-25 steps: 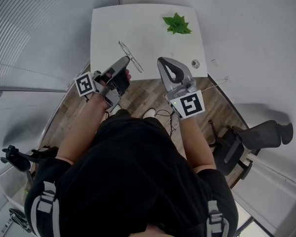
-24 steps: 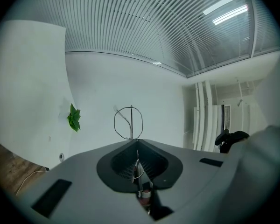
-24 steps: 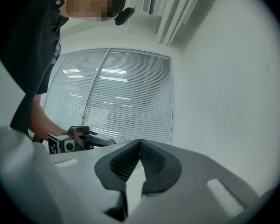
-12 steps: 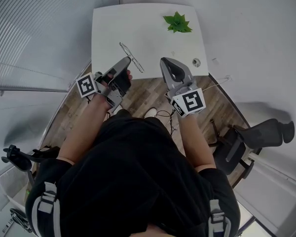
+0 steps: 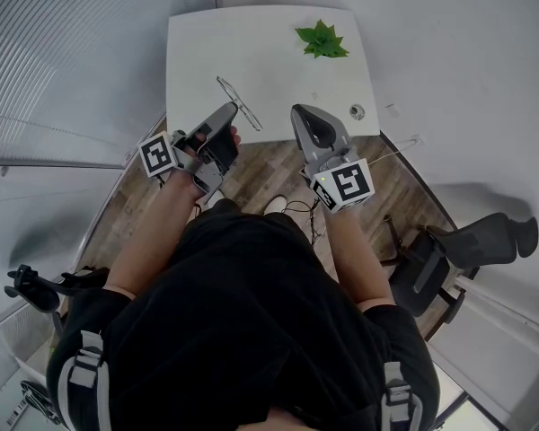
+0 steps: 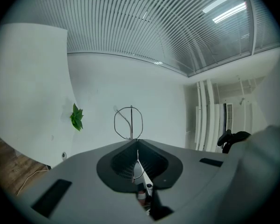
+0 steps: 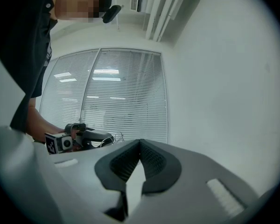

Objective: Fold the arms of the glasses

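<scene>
Thin wire-rimmed glasses (image 5: 241, 104) hang over the front edge of the white table (image 5: 269, 70), and my left gripper (image 5: 228, 110) is shut on them. In the left gripper view one round lens rim (image 6: 128, 122) stands just past the gripper (image 6: 136, 141), and a thin wire arm runs back between the closed jaws. My right gripper (image 5: 298, 111) is beside them to the right, apart from the glasses, shut and empty. In the right gripper view its jaws (image 7: 140, 142) meet with nothing between them; the left gripper (image 7: 84, 138) with the glasses (image 7: 115, 137) shows beyond.
A green leafy sprig (image 5: 322, 41) lies at the table's far right, also in the left gripper view (image 6: 76, 117). A small round fitting (image 5: 357, 112) sits near the table's front right corner. A dark office chair (image 5: 458, 250) stands on the wood floor to the right.
The right gripper has sunk a little and rolled slightly. The left gripper and the glasses have kept still.
</scene>
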Motion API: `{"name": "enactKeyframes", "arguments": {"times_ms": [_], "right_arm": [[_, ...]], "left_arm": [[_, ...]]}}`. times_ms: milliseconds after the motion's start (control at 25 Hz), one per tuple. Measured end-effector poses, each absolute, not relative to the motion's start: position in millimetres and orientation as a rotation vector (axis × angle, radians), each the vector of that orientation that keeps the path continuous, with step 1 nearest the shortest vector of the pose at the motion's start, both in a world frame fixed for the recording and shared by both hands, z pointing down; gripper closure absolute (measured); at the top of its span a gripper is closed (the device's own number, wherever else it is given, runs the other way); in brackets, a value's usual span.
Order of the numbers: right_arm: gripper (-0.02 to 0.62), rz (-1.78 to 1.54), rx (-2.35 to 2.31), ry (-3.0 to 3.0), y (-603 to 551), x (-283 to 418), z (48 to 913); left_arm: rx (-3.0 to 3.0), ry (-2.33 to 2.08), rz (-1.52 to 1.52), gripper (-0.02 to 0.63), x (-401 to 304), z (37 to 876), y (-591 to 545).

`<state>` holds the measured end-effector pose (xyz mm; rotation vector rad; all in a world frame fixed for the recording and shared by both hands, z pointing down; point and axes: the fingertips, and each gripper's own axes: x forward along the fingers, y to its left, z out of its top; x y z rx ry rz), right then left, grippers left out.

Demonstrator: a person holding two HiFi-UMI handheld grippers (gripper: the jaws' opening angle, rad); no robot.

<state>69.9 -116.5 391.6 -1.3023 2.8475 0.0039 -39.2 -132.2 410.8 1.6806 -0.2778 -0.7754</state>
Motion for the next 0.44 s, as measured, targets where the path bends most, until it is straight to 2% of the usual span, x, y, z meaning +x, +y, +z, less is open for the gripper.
{"name": "enactKeyframes", "arguments": {"times_ms": [440], "right_arm": [[0.583, -0.009, -1.320, 2.845, -117.0, 74.0, 394.3]], "left_arm": [[1.681, -0.280, -0.769, 0.594, -37.5, 411.2, -133.5]]}}
